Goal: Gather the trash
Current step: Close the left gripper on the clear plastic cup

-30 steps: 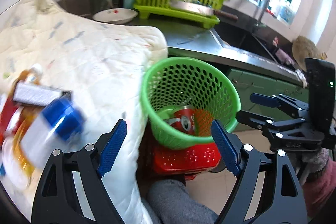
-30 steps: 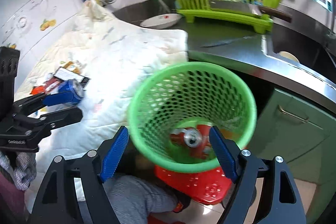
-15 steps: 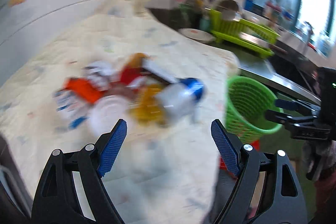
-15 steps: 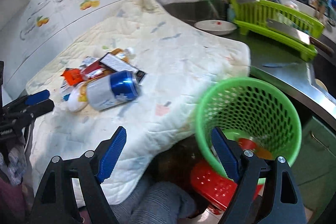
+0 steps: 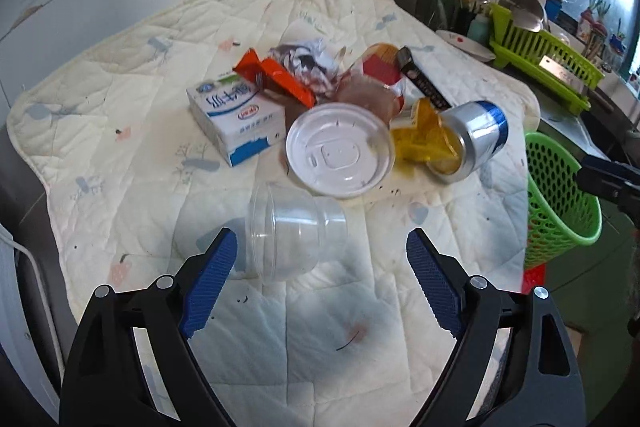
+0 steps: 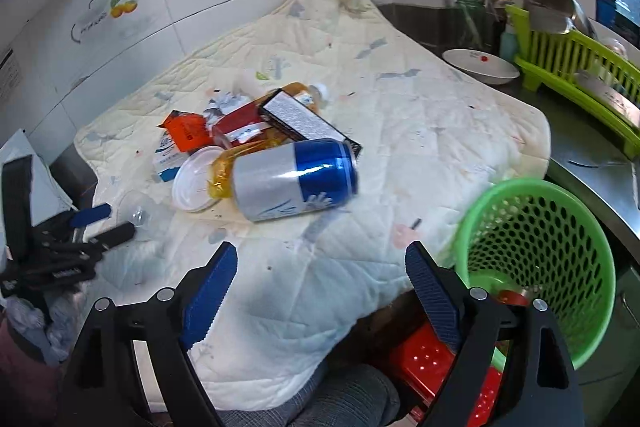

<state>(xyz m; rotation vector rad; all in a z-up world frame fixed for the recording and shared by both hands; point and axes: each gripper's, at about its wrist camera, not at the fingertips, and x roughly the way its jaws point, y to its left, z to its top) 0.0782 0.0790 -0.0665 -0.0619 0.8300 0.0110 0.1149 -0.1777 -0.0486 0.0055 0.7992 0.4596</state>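
Note:
A pile of trash lies on a cream quilted cloth (image 5: 120,75): a clear plastic cup (image 5: 296,231) on its side, a white lid (image 5: 340,149), a milk carton (image 5: 236,115), an orange wrapper (image 5: 276,77), a yellow wrapper (image 5: 424,135) and a blue-silver can (image 5: 478,137), also in the right wrist view (image 6: 294,179). My left gripper (image 5: 320,279) is open and empty, just short of the clear cup. My right gripper (image 6: 318,283) is open and empty, in front of the can. A green basket (image 6: 536,259) at the cloth's right edge holds a red can (image 6: 512,297).
A red stool (image 6: 440,367) stands under the basket. A light green dish rack (image 5: 544,55), a white plate (image 6: 480,65) and knives sit on the steel counter at the back right. A tiled wall runs behind the cloth. A grey-clad knee (image 6: 344,399) shows below.
Both grippers have swung left, away from the green basket and toward the trash pile. The left one now faces the clear cup, the right one the blue-silver can. Both stay open.

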